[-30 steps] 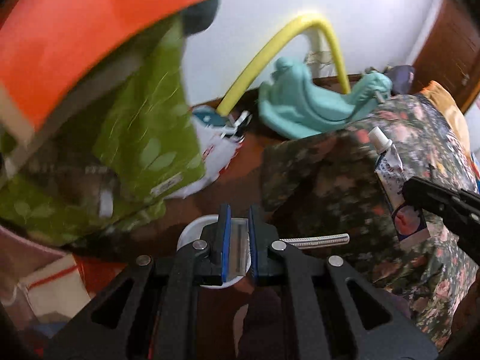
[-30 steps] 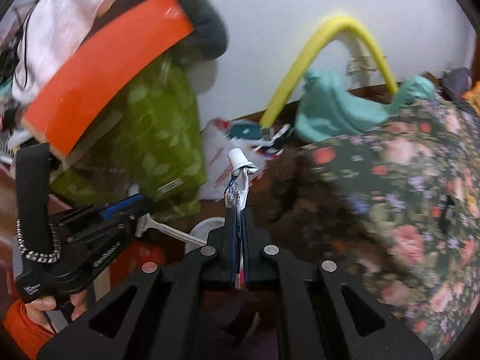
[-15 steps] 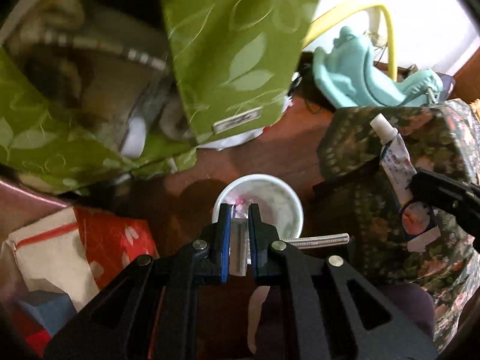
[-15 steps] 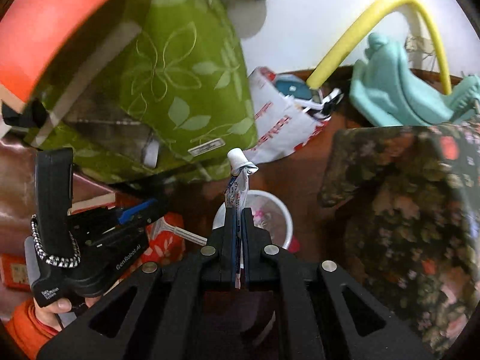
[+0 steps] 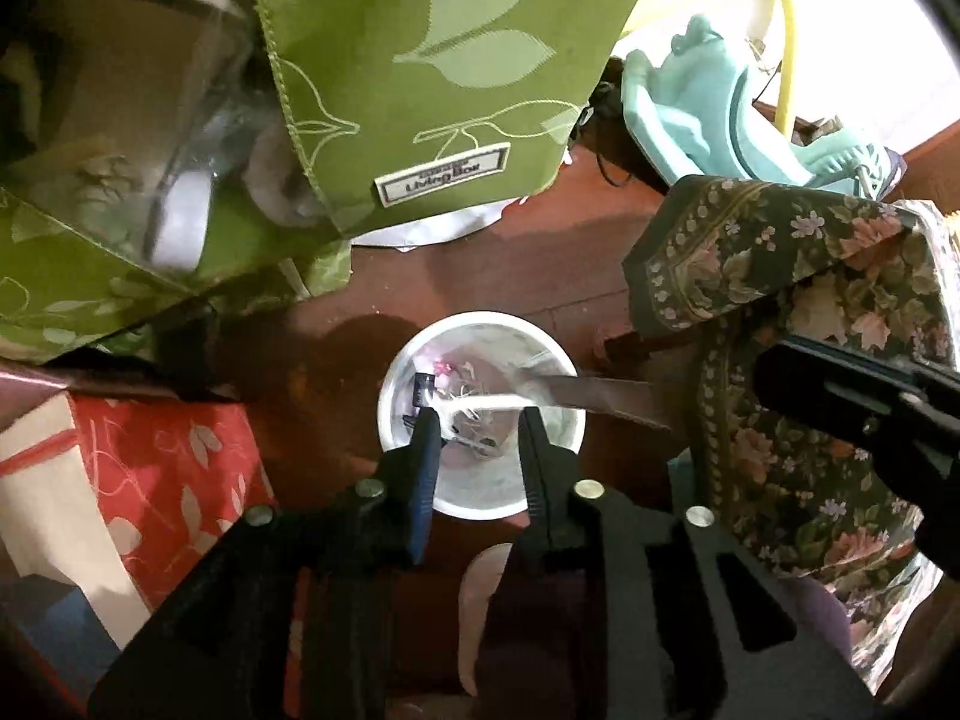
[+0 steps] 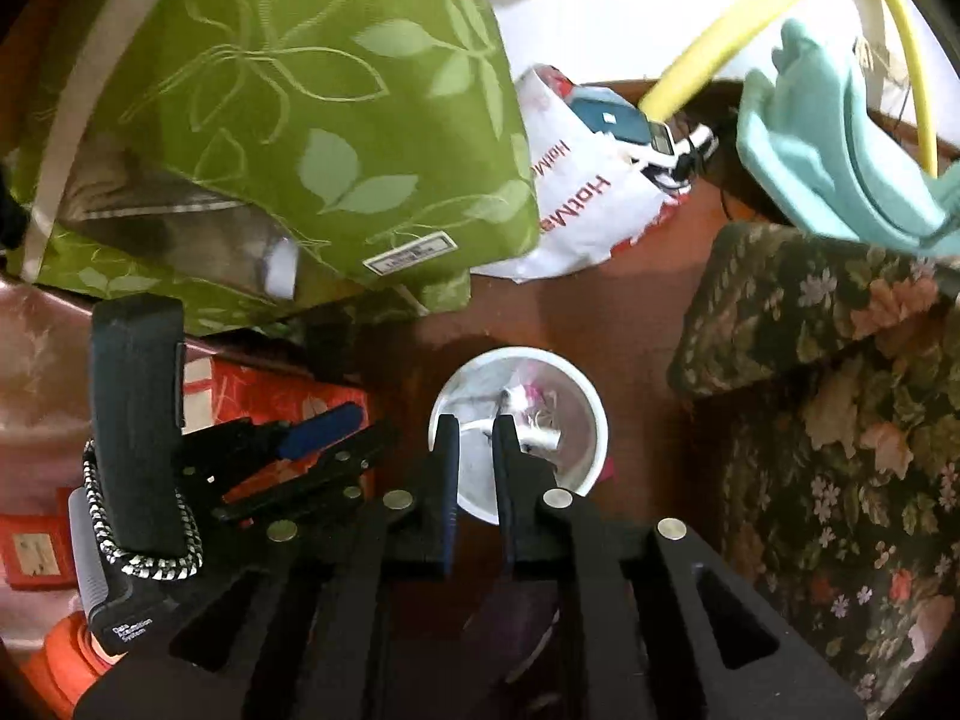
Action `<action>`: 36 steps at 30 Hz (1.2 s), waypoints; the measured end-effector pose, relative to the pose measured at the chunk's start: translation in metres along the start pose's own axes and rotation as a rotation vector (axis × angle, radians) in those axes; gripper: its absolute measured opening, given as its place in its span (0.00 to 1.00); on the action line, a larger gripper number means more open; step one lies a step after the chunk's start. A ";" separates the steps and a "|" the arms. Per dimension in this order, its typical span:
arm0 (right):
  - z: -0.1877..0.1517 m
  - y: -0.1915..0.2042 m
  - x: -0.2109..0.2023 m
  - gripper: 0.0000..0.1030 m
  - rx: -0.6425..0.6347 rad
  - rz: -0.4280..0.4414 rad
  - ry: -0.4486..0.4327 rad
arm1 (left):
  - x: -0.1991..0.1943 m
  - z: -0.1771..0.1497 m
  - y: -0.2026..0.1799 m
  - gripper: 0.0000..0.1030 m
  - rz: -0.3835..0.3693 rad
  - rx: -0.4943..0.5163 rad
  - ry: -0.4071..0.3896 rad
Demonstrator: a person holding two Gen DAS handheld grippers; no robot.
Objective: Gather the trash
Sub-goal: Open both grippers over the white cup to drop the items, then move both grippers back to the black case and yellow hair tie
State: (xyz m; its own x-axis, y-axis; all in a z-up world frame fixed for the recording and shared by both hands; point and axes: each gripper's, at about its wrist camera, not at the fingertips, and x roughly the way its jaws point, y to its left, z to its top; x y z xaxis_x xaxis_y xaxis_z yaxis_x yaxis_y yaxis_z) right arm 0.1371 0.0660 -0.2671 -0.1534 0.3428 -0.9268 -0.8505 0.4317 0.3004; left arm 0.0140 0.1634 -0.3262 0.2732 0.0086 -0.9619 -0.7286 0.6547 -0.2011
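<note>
A small white bin (image 5: pixel 569 420) stands on the red-brown floor, with bits of trash inside. It also shows in the right wrist view (image 6: pixel 591 420). My left gripper (image 5: pixel 477 420) is open right above the bin; a white razor (image 5: pixel 486 401) lies across the bin's contents between the fingertips. My right gripper (image 6: pixel 477 426) is open above the bin and holds nothing. A tube-like white piece (image 6: pixel 540 435) lies in the bin. The other gripper shows at the left of the right wrist view (image 6: pixel 288 450).
A green leaf-print bag (image 5: pixel 432 78) (image 6: pixel 288 120) hangs at upper left. A floral cloth (image 5: pixel 810 360) (image 6: pixel 840 390) covers furniture at right. A red patterned box (image 5: pixel 168 462) is at left. A white plastic bag (image 6: pixel 576 204), a teal object (image 6: pixel 828 162) and a yellow hose (image 6: pixel 750 12) lie behind.
Both grippers came down over the white bin and opened. The razor left my left gripper and the toothpaste tube left my right gripper; both now lie in the bin.
</note>
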 end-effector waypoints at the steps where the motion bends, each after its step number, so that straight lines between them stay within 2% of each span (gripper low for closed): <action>1: -0.001 -0.002 0.000 0.10 0.006 0.003 0.002 | 0.000 -0.001 0.001 0.25 -0.003 0.004 0.005; 7: -0.006 -0.008 -0.015 0.11 0.021 -0.010 -0.013 | -0.006 0.001 -0.004 0.25 -0.012 0.029 0.017; 18: -0.030 -0.010 -0.078 0.12 0.010 -0.098 -0.126 | -0.038 -0.006 -0.046 0.26 -0.041 0.132 -0.011; 19: -0.033 -0.010 -0.085 0.13 0.014 -0.102 -0.138 | -0.043 -0.008 -0.053 0.26 -0.041 0.152 -0.018; 20: -0.036 -0.011 -0.091 0.19 0.020 -0.109 -0.150 | -0.047 -0.009 -0.057 0.26 -0.041 0.166 -0.023; 21: -0.039 -0.012 -0.098 0.31 0.026 -0.118 -0.162 | -0.050 -0.010 -0.062 0.26 -0.044 0.180 -0.027; 23: -0.047 -0.015 -0.116 0.44 0.043 -0.135 -0.209 | -0.057 -0.012 -0.074 0.27 -0.046 0.209 -0.037; 27: -0.060 -0.026 -0.145 0.46 0.081 -0.156 -0.268 | -0.073 -0.017 -0.098 0.34 -0.039 0.267 -0.072; 36: -0.100 -0.080 -0.209 0.46 0.213 -0.214 -0.402 | -0.106 -0.022 -0.174 0.35 -0.067 0.399 -0.146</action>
State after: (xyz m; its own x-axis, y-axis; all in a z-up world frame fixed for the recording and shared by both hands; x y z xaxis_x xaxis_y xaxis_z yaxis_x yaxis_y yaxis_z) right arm 0.1870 -0.1242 -0.1197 0.2551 0.5044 -0.8249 -0.7134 0.6741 0.1915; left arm 0.0980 0.0325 -0.1931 0.4190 0.0442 -0.9069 -0.4137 0.8984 -0.1473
